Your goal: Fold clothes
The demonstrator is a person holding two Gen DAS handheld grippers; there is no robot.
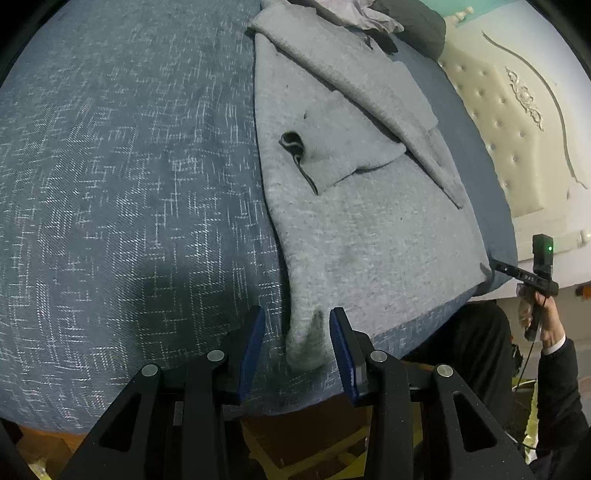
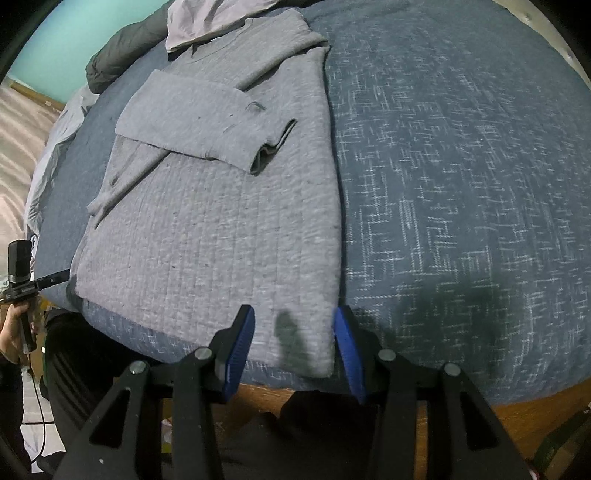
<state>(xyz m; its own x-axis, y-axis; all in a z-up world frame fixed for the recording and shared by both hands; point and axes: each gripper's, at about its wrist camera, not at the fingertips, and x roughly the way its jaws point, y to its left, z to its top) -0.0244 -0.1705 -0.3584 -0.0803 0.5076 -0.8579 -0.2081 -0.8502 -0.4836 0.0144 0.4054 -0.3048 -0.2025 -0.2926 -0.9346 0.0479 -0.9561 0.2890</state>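
No lettering, label or number can be read anywhere.

I see a heather-grey sweater (image 1: 369, 229) on a blue bedspread (image 1: 129, 166) flecked with white crosshatch; my gripper pads (image 2: 240, 350) are blue.

From the left wrist view I lose the top of the grey sweater (image 1: 369, 229) under a pale garment (image 1: 354, 13) that the frame's upper edge cuts. The dark bundle (image 1: 417, 22) beside it is also clipped. The person's sleeve (image 1: 557, 384) runs off the right edge. In the right wrist view, the bedspread (image 2: 461, 184) weave smears into blur, and the sweater's hem corner sits in shadow.
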